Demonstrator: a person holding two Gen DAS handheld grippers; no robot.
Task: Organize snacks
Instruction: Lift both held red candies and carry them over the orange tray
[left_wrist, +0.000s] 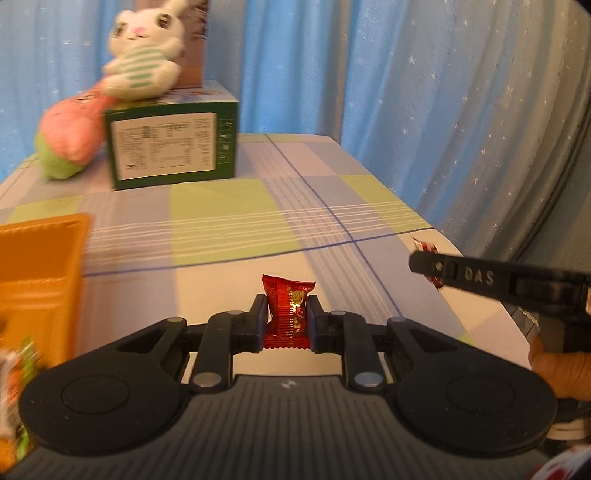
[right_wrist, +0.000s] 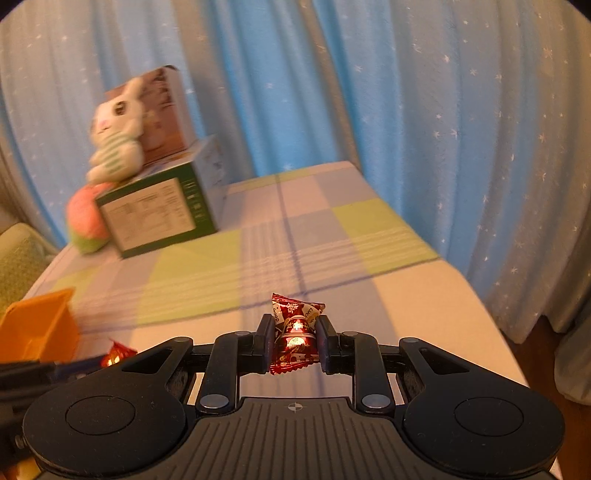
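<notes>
Left tongs (left_wrist: 287, 319) clamped shut, right tongs (right_wrist: 295, 341) clamped shut

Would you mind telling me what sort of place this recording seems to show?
Probably a home room: a checked-cloth table against blue starry curtains, with a plush rabbit sitting on a box.

Red packet (left_wrist: 288, 314), orange bin (left_wrist: 37, 280), plaid tablecloth (left_wrist: 229, 218).
</notes>
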